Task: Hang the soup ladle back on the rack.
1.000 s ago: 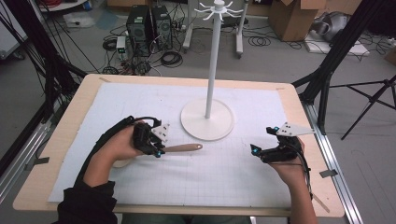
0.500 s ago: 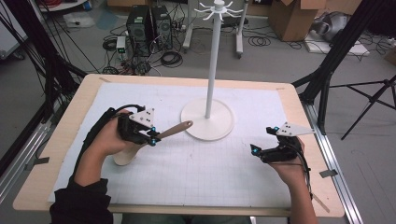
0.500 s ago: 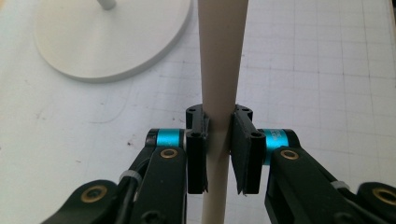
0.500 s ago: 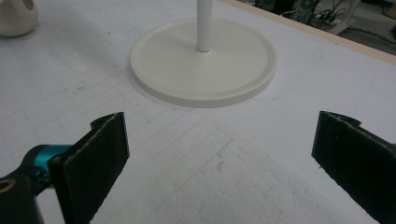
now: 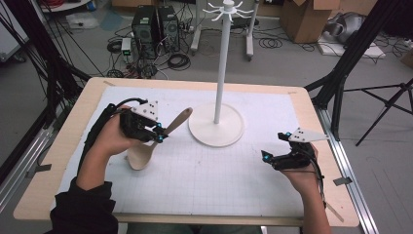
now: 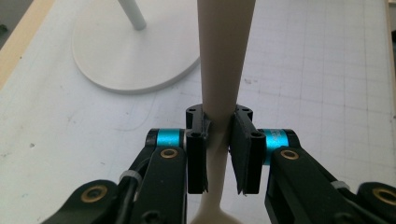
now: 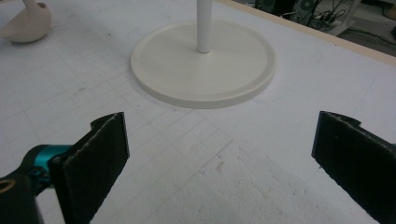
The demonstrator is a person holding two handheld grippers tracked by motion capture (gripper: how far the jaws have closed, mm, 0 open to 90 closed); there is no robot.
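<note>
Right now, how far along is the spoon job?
Done: left gripper is shut on the spoon handle, with the spoon tilted and its bowl low by the mat. In hand: that grip. Left: getting it to the stand. Right gripper is open.

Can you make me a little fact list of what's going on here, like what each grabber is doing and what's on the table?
held thing: wooden spoon, handle tilted up toward the stand
left hand-held gripper: shut on the spoon's handle
right hand-held gripper: open, holding nothing
stand: white pole on round base, hooks on top
table cover: white grid mat
spoon bowl: low, near the mat
</note>
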